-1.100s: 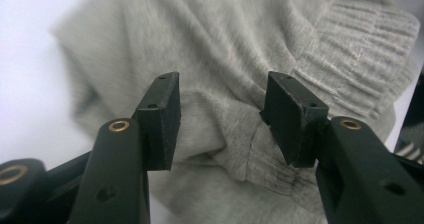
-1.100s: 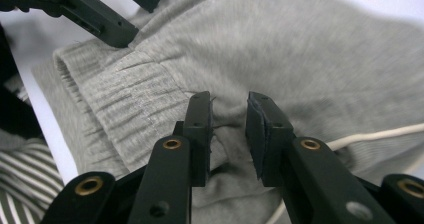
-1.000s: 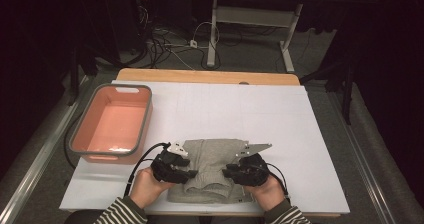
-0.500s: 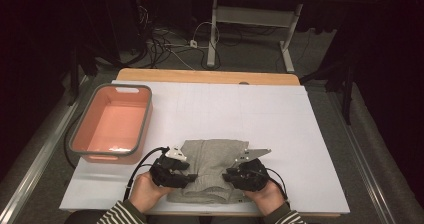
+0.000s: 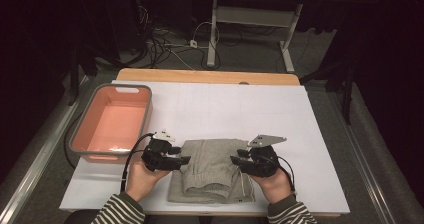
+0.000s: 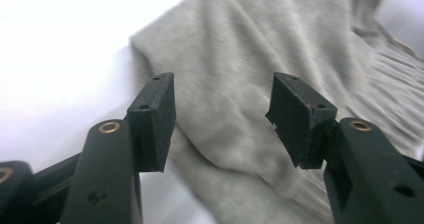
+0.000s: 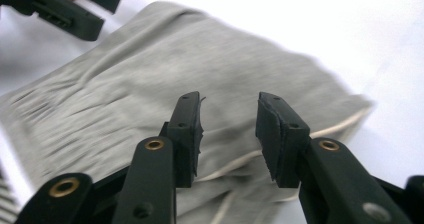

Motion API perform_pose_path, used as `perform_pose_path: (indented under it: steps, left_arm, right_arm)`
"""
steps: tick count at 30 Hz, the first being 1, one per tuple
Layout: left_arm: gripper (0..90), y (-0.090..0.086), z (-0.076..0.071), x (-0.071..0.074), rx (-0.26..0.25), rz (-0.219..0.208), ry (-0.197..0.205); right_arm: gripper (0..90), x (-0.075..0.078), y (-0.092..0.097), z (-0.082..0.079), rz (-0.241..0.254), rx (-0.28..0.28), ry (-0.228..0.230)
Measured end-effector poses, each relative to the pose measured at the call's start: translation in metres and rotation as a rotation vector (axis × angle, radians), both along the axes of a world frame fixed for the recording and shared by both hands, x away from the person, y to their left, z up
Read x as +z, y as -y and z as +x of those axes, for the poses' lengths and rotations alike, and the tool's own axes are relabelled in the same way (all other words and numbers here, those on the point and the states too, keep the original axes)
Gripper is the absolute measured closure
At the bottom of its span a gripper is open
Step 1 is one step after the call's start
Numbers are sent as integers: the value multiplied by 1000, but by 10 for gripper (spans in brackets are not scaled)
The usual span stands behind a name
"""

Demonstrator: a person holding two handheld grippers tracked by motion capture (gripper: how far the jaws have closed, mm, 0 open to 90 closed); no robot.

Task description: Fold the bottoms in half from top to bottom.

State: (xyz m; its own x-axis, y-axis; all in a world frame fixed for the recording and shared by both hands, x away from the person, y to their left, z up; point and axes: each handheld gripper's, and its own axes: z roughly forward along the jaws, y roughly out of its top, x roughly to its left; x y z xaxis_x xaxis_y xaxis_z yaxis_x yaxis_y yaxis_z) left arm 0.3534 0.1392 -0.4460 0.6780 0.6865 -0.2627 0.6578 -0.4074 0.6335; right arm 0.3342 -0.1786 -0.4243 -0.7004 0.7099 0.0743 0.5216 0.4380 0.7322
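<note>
A folded grey garment (image 5: pixel 212 170), a soft knit that looks like sweatpants with a ribbed cuff or waistband and a pale drawstring, lies on the near middle of the white worktop (image 5: pixel 260 109), between the two hands. The left tongs (image 5: pixel 181 160) sit at its left edge and the right tongs (image 5: pixel 236 160) at its right edge. To the far left stands a salmon-pink tub with a grey rim (image 5: pixel 145 91), well apart from the cloth.

Both tongs are released. In the left gripper view the pads (image 6: pixel 155 119) stand apart above the fabric (image 6: pixel 260 49) with nothing pinched between them, and the jaws have just been opening. In the right gripper view the pads (image 7: pixel 187 129) also stand apart over the cloth (image 7: pixel 125 84) and the drawstring (image 7: pixel 345 121), again gripping nothing, and these jaws too have just been opening wider.

The garment should handle as light, limp and quite unbreakable. It will not hold any shape when lifted: a grip at one point lets the rest sag and the fold fall open. The knit offers good friction against the rubbery pads, so slipping is unlikely if several layers are pinched together. The best holds seem to be the two side edges of the folded stack, taken at the same time and through all layers, or the thicker ribbed band at the near side. The thin drawstring is a poor hold, since it would simply slide through.
</note>
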Motion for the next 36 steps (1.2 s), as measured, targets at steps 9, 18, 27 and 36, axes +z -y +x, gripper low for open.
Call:
perform_pose_path:
  steps: [9,18,27,36]
  left_arm:
    - [390,8,20,-12,48,62,-23]
    - [367,16,25,-22,43,129,-17]
    - [407,15,27,-23,30,113,-20]
    - [480,16,28,-24,16,93,-22]
  right_arm:
    - [597,-10,7,23,-46,-70,-23]
    - [563,-28,8,29,-71,-88,-59]
    - [510,-34,14,31,-39,-115,-98]
    - [530,-36,13,33,-26,-117,-128]
